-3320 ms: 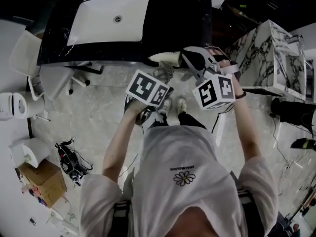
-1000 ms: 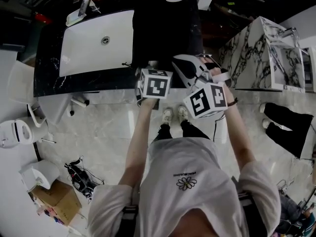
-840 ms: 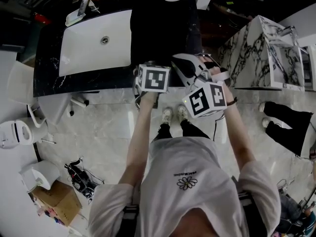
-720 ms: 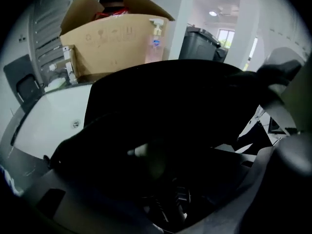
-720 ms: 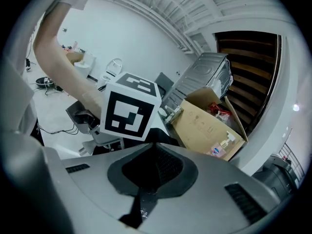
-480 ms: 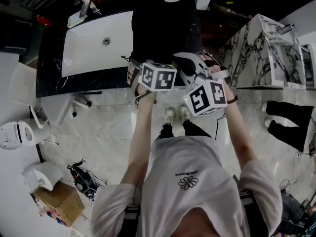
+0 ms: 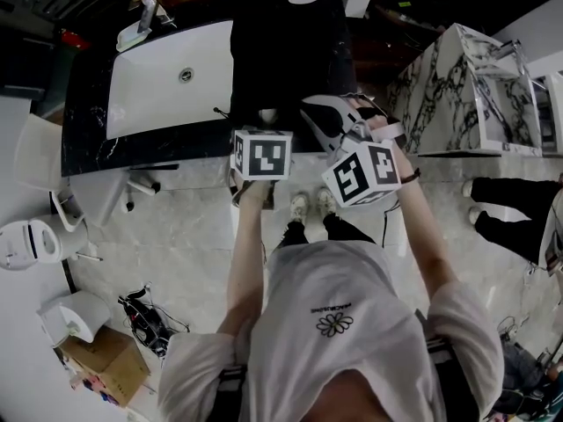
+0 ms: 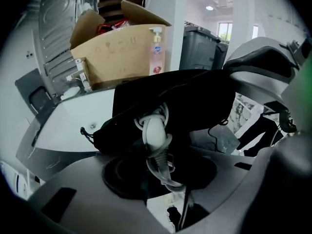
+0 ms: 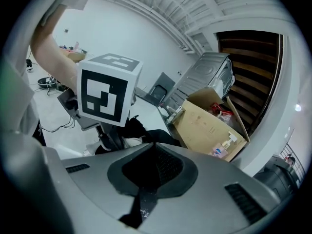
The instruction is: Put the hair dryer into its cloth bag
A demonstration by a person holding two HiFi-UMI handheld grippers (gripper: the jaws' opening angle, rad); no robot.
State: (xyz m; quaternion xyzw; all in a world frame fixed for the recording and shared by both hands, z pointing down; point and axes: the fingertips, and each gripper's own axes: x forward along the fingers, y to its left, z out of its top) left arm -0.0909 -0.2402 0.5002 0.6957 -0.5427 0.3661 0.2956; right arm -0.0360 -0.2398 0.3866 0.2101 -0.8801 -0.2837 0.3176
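The black cloth bag (image 8: 185, 96) lies on the black counter (image 7: 88, 121) beside the sink. The hair dryer is almost all hidden inside it. Only its white handle end (image 8: 155, 133), wrapped in white cord, sticks out of the bag's mouth. The cord (image 8: 165, 172) hangs down between the jaws of my left gripper (image 8: 163, 179), which are closing with a gap still showing beside the cord. My right gripper (image 9: 155, 150) is shut on a fold of the bag's black cloth (image 9: 140, 201). In the head view both marker cubes hover at the counter's front edge.
A white sink (image 7: 171, 64) fills the counter's left half. At the counter's back stand an open cardboard box (image 8: 122, 48) and a soap bottle (image 8: 157, 50). A marble-patterned block (image 7: 466, 95) stands to the right. Below on the floor are a small box (image 7: 101, 359) and cables.
My left gripper's cube has drawn back a little from the counter, toward the person and to the left. The right gripper has stayed where it was.
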